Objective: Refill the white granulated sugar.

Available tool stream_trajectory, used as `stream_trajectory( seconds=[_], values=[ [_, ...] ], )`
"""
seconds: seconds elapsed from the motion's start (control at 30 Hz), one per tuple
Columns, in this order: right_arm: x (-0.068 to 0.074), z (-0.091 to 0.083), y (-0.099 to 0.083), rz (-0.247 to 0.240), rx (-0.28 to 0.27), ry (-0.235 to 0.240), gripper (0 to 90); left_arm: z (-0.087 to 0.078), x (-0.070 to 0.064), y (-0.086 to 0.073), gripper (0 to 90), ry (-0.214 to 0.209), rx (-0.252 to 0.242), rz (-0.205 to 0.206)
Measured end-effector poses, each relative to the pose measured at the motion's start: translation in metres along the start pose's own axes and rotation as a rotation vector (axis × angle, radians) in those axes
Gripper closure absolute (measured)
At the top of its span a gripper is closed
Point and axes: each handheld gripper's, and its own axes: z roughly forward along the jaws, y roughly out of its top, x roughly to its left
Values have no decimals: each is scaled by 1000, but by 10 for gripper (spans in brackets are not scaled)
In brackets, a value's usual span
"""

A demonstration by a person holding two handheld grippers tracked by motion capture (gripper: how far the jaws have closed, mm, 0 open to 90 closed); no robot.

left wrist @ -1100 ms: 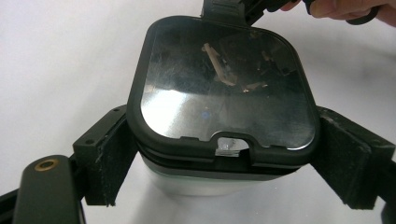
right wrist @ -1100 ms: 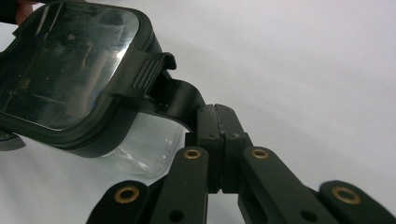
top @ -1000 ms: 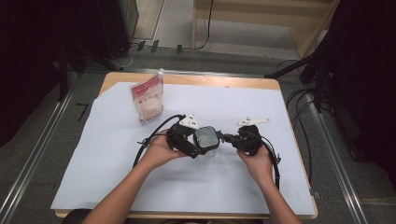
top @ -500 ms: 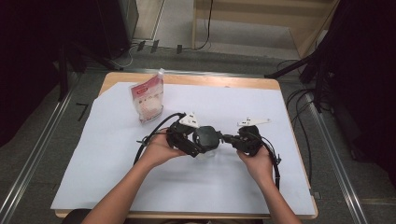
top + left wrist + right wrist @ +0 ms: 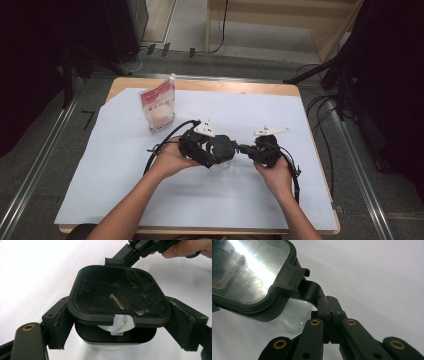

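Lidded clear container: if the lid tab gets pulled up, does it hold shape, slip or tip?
The clear container is probably rigid; its black-rimmed lid keeps its shape. The left gripper clamps its sides, so tipping seems unlikely. The right gripper pinches the lid tab; smooth plastic might slip.

The box point(image 5: 220, 152) sits mid-table between the grippers, left gripper point(image 5: 200, 145) at nine, right gripper point(image 5: 249, 148) at three; pouch point(image 5: 158, 106) at eleven.

My worktop point(image 5: 300, 92) is wood with a big white sheet point(image 5: 125, 200) on it. The grey floor point(image 5: 50, 150) is around it. Metal rails point(image 5: 30, 185) run down both sides. Black cables point(image 5: 320, 107) lie at the right. A light wooden frame point(image 5: 280, 25) stands at the top.
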Motion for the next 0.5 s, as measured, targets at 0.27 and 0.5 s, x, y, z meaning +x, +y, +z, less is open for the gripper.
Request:
stream_trajectory(
  seconds=[0.27,0.5],
  values=[
    [0,-1,0,0,1,3,900,-1,0,1,173,2,-10,-4],
    [1,-1,0,2,0,17,900,-12,0,5,439,-77,-100,-19]
  ],
)
